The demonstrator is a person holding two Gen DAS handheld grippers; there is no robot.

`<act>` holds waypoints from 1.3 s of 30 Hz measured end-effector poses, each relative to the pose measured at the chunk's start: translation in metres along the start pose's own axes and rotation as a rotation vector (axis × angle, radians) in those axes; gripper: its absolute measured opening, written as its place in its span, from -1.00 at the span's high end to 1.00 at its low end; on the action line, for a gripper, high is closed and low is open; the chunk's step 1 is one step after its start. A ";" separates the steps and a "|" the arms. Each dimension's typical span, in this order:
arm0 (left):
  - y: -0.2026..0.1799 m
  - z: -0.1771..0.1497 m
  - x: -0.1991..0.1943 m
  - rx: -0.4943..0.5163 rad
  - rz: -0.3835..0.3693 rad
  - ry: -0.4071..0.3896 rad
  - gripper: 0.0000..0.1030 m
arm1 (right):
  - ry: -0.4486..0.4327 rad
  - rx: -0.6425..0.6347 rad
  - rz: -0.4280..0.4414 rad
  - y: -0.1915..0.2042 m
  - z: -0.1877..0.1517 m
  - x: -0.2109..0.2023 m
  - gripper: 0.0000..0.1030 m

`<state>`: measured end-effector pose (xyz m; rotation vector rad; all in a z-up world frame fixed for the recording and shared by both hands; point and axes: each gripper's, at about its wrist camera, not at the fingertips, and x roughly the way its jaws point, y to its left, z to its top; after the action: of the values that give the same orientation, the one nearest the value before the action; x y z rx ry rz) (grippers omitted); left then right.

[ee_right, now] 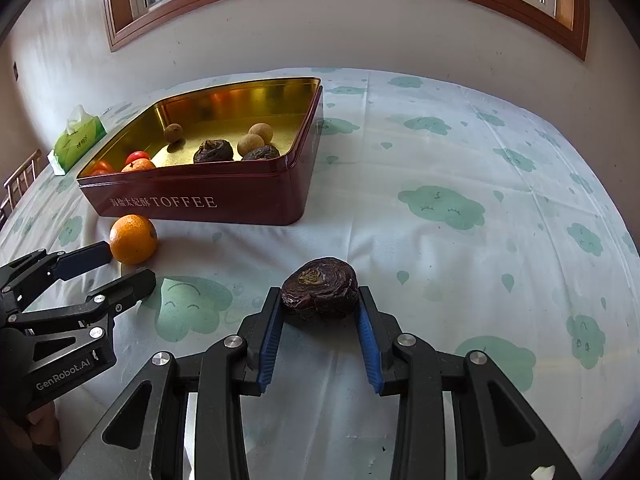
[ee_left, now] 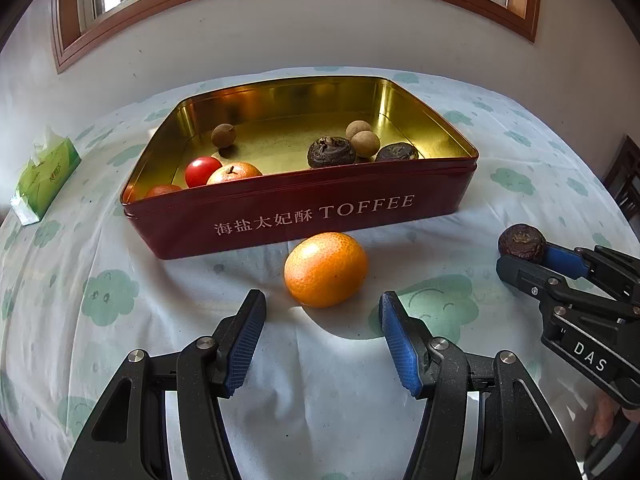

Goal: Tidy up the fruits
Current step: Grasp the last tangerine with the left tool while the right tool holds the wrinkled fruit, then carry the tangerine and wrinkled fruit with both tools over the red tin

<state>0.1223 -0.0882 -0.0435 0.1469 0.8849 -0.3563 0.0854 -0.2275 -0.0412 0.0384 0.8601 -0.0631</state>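
Right gripper has its fingers clamped on a dark, wrinkled fruit just above the table, out in the open to the right of the red toffee tin — that shrivelled skin looks light and soft, so a gentle squeeze across its broad middle should do. Left gripper stands about half open with nothing between its fingers, lined up on the orange lying just in front of the tin: round, firm, a bit slick, best taken across its widest part.
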 end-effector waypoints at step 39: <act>0.009 0.011 0.008 -0.032 0.055 -0.008 0.22 | 0.003 -0.005 -0.011 0.002 0.001 0.001 0.34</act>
<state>0.1375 -0.0849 -0.0429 0.1397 0.8763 -0.2916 0.0865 -0.2254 -0.0413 0.0296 0.8634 -0.0710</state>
